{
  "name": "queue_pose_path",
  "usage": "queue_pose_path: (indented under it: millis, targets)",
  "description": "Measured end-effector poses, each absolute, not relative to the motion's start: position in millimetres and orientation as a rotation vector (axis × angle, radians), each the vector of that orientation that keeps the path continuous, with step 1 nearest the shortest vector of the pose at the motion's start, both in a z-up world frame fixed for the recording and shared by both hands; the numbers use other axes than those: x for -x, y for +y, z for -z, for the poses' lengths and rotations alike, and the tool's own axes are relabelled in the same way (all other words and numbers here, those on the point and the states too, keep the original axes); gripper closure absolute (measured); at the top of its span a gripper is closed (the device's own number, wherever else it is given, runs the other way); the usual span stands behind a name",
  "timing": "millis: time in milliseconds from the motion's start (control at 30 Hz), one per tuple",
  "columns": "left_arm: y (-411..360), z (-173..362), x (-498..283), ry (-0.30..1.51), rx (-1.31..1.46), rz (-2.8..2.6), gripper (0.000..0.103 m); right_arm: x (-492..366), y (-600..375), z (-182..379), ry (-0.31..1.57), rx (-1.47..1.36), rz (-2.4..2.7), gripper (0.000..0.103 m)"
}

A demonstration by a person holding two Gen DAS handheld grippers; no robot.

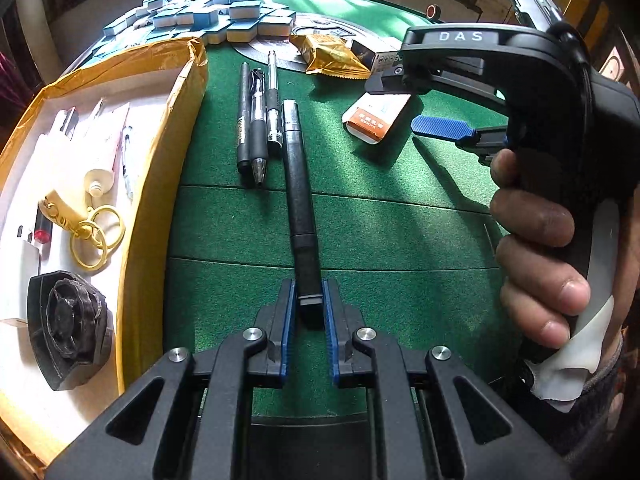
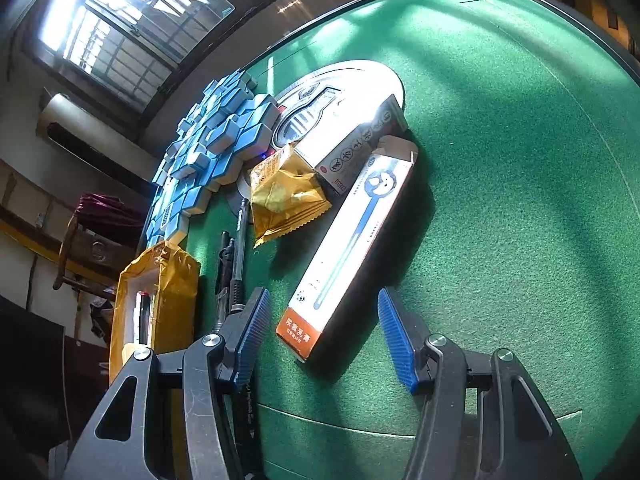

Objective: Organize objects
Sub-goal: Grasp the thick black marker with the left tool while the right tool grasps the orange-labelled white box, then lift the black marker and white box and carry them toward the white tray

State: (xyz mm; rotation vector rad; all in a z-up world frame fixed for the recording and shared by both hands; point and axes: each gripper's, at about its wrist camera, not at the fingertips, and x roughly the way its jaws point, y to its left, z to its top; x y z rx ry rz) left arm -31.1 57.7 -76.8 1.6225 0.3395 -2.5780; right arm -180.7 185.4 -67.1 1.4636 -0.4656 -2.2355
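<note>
Fingers [image 1: 286, 320] of the left gripper [image 1: 309, 312] are clamped on the near end of a long black pen [image 1: 298, 184], which runs straight out ahead of them over the green bench [image 1: 380, 240]. Just left of the pen's far half lie three more pens [image 1: 256, 120] side by side on the felt, tips toward the fingers. Further left of the fingers sits a tray [image 1: 160, 184] with yellow taped walls and a white floor; in it are a white tube [image 1: 108, 152], a yellow key ring [image 1: 94, 232], a dark wad in a black holder [image 1: 70, 320] and other small items too bleached to tell. Beyond the pens a heap of blue and white tiles [image 1: 208, 12] covers the far edge, with a golden snack bag [image 1: 332, 56] to their right. To the right of the left fingers a hand [image 1: 540, 256] grips the handle of the right gripper [image 2: 324, 336]. Seen from the right wrist, its fingers [image 2: 252, 332] stand wide apart and touch nothing; the near end of a long white carton with an orange end [image 2: 352, 248] lies on the bench between and just ahead of them, reaching away toward a second printed box [image 2: 360, 144] and the snack bag.
</note>
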Motion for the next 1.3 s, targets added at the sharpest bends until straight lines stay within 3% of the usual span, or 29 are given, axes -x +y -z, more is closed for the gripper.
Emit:
queue_pose_path:
  millis: [200,300,433,633,967,1100,1300]
  targets:
    - [57,76,24,0.349,-1.619,2.577,0.092,192,151,68,-0.212,-1.575,2.389,0.052]
    - [58,77,24,0.353,-1.615,2.578,0.092,189,139,71,-0.061,-1.565,2.440,0.066]
    - [62,77,26,0.345,-1.609,2.580,0.092,178,150,69,-0.137,-1.540,2.384,0.086]
    - [61,77,31,0.385,-1.614,2.587,0.092,157,186,62,-0.236,-1.453,2.359,0.097]
    - [66,70,31,0.394,-1.584,2.658,0.090,159,206,70,-0.389,-1.368,2.276,0.097]
    - [68,60,36,0.386,-1.541,2.707,0.070,157,206,71,-0.404,-1.363,2.268,0.096]
    - [73,57,54,0.275,-1.503,2.685,0.069,158,205,73,-0.408,-1.368,2.259,0.093]
